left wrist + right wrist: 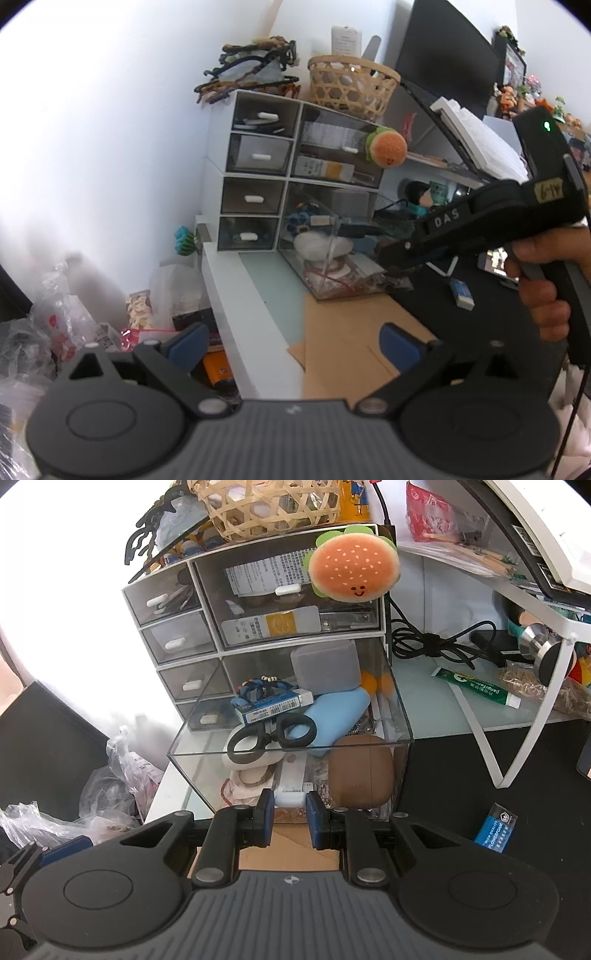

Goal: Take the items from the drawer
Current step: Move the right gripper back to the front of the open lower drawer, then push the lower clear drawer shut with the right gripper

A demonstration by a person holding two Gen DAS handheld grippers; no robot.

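Note:
A clear plastic drawer [400, 716] stands pulled out of the white desktop organizer [207, 572]. It holds black-handled scissors [273, 736], a blue eraser box [273, 707], a light blue case [332, 709], a grey box [325, 664] and a brown case [360, 771]. My right gripper [290, 806] is shut on the drawer's white handle [290, 797]. My left gripper [295, 341] is open and empty, held back over the desk edge. The drawer also shows in the left wrist view [328, 254], with the right gripper body [480, 229] at its front.
A burger plush [352, 570] hangs on the organizer's upper right. A bamboo basket [266, 506] sits on top. A white monitor stand [517, 709] rises to the right, with cables [436, 642] and a green tube [476, 686] beneath. A blue eraser [495, 829] lies on the black mat. Plastic bags [66, 321] crowd the left.

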